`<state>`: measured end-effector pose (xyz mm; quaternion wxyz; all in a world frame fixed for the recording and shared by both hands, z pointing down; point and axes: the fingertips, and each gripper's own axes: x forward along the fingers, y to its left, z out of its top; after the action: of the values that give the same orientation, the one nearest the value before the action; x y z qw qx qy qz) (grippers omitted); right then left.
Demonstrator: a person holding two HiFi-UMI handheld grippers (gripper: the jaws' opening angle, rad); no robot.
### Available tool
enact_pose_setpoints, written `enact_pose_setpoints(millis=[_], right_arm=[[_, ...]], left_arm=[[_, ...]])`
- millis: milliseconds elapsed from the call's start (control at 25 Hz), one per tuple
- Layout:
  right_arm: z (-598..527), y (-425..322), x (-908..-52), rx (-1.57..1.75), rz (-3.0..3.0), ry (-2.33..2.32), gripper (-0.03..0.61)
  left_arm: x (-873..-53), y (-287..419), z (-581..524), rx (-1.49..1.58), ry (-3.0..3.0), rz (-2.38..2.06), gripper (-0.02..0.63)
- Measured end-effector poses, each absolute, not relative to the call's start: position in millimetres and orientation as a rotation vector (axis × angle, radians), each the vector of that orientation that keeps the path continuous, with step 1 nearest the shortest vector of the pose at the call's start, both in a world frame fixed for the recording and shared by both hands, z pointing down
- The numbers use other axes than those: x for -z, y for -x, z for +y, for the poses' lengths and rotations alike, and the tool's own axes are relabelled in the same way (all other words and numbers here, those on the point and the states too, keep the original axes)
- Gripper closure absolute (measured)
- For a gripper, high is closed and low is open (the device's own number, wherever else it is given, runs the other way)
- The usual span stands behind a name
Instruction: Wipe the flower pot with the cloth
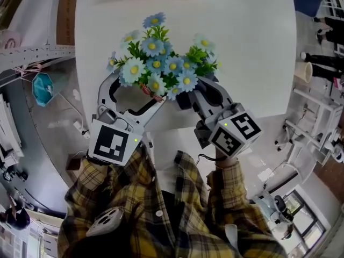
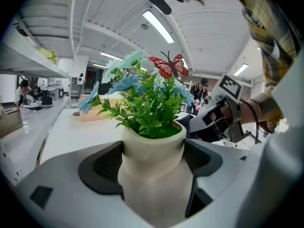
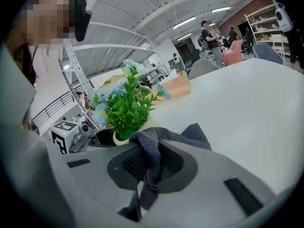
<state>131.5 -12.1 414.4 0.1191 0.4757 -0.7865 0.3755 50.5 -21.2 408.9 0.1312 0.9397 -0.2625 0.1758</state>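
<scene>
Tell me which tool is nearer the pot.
Left. The left tool has the pot between its jaws; the right tool, shut on the cloth, is beside it.

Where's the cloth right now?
In the right gripper view, the dark cloth is pinched by the right gripper, just right of the flower pot.

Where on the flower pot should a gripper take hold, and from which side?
Take the flower pot at the narrowed neck just under its bulging rim, coming in level from the side. The flowers spread over the top, blocking any approach from above, and the rim would likely stop slipping.
</scene>
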Motion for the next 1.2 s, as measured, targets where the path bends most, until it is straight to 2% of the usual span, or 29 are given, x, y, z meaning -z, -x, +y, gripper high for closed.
enact_pose_setpoints(millis=[360,720,1200], right_arm=[[-16.4,-131.6,-418.8,-1.215,-2.297,-1.259,0.563],[-17.0,-126.9,-421.0,-1.135,-2.306,-0.944,0.563],[-43.5,-136.3,-421.8,-1.151,-2.263,-0.901,0.563]], left_arm=[[-411.4,-44.6,-19.5,-0.583,-2.790,-0.719,0.215],[-413.3,-44.2,-18.9,-0.592,-2.814,-0.696,0.216],[-413.8,-45.0,-22.2,-0.609,-2.817,-0.700,0.219]])
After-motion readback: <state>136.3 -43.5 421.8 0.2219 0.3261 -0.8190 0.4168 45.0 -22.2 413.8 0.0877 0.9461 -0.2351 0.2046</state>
